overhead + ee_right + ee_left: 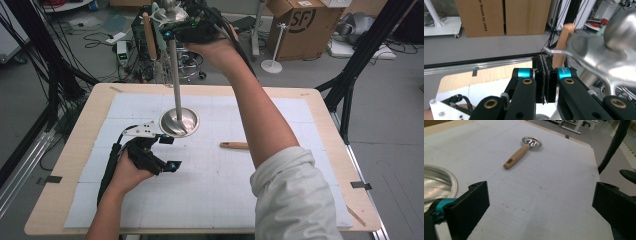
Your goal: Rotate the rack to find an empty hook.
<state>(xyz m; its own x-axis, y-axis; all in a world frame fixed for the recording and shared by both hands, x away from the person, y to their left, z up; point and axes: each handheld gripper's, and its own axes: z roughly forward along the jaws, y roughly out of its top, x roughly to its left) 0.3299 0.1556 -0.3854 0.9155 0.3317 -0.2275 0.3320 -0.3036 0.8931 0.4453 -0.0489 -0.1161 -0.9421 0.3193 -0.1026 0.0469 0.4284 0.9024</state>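
A metal utensil stand has its round base (178,122) on the white mat, with a pole (174,70) rising to hook arms (594,57) at the top. A wooden-handled utensil (149,35) hangs from one arm; its handle (562,42) is just behind my right gripper (544,60). The right gripper (165,31) is raised at the stand's top, pads pressed together with nothing visible between them. A small wooden-handled strainer (524,148) lies on the mat, and its handle (234,145) sticks out from under the right forearm. My left gripper (172,151) rests open on the mat beside the base (436,182).
The white gridded mat (210,190) covers a wooden table (65,165). Cardboard boxes (302,22), cables and black frame legs (350,75) stand on the floor beyond the far edge. The right forearm (260,115) crosses above the mat's middle.
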